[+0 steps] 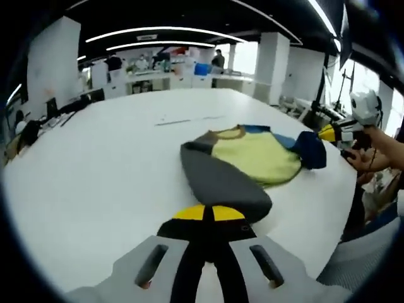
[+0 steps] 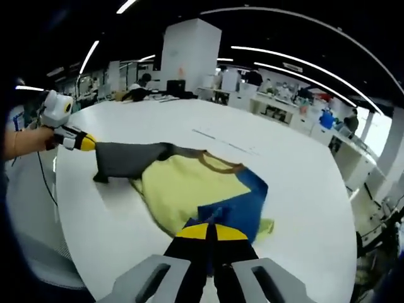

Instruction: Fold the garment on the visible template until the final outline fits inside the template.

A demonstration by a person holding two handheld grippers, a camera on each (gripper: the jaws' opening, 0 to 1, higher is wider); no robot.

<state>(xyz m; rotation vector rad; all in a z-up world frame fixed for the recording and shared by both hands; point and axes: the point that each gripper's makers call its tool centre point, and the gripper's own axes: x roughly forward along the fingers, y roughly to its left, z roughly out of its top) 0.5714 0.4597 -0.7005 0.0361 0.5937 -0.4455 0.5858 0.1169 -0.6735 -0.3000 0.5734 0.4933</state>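
A garment with a yellow body (image 1: 255,156), a grey sleeve (image 1: 221,183) and a blue sleeve (image 1: 312,149) lies on the white table (image 1: 95,189). My left gripper (image 1: 208,213) is shut on the end of the grey sleeve. In the right gripper view, my right gripper (image 2: 211,232) is shut on the blue sleeve (image 2: 237,205), with the yellow body (image 2: 180,189) beyond it. The left gripper (image 2: 81,141) enters that view from the left, holding the grey sleeve (image 2: 129,159) stretched out. The right gripper (image 1: 333,133) shows at the blue sleeve in the left gripper view. Thin template lines (image 2: 221,142) mark the table behind the garment.
The table's edge (image 1: 341,208) runs close to the garment on the right gripper's side. A person's hand (image 1: 379,151) holds the right gripper. Desks and people (image 1: 158,63) stand far behind, and a white pillar (image 2: 189,57) rises beyond the table.
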